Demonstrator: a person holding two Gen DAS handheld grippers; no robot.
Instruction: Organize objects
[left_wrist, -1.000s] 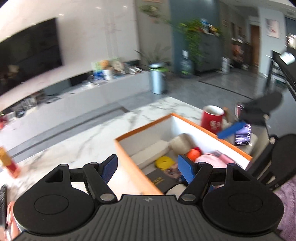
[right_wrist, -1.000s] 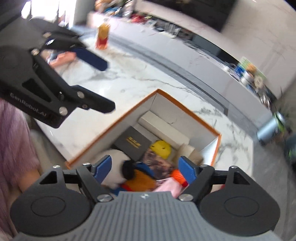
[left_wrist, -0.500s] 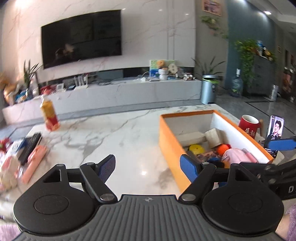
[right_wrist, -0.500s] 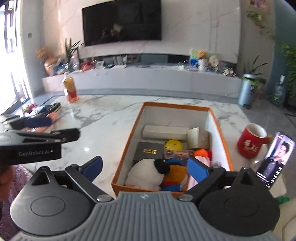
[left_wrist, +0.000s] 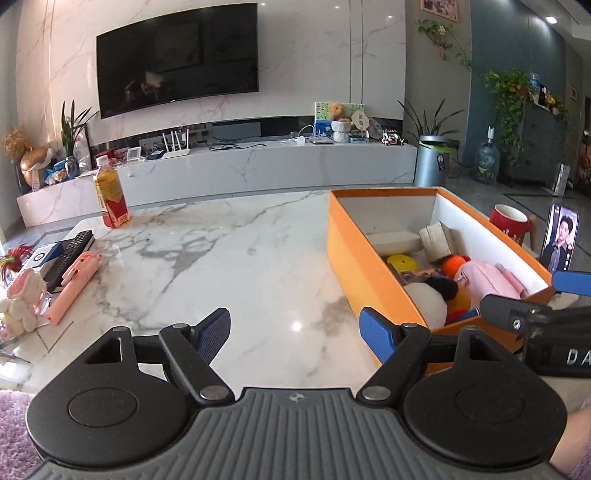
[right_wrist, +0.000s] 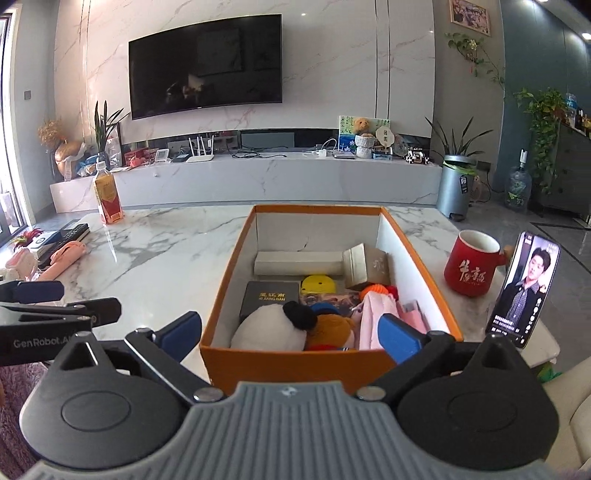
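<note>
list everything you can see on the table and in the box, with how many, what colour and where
box: 1, orange outside, white inside, middle of table
plush panda: 1, white and black, box near end
black case: 1, in box
yellow disc: 1, in box
pink cloth item: 1, in box
mug: 1, red, right of box
phone: 1, propped upright, far right
bottle: 1, yellow-red label, far left
remote: 1, black, left edge
left gripper: 1, black with blue pads, open, empty
right gripper: 1, open, empty

One orange box (right_wrist: 295, 360), one red mug (right_wrist: 471, 264), one bottle (right_wrist: 107, 199), one phone (right_wrist: 524, 291).
</note>
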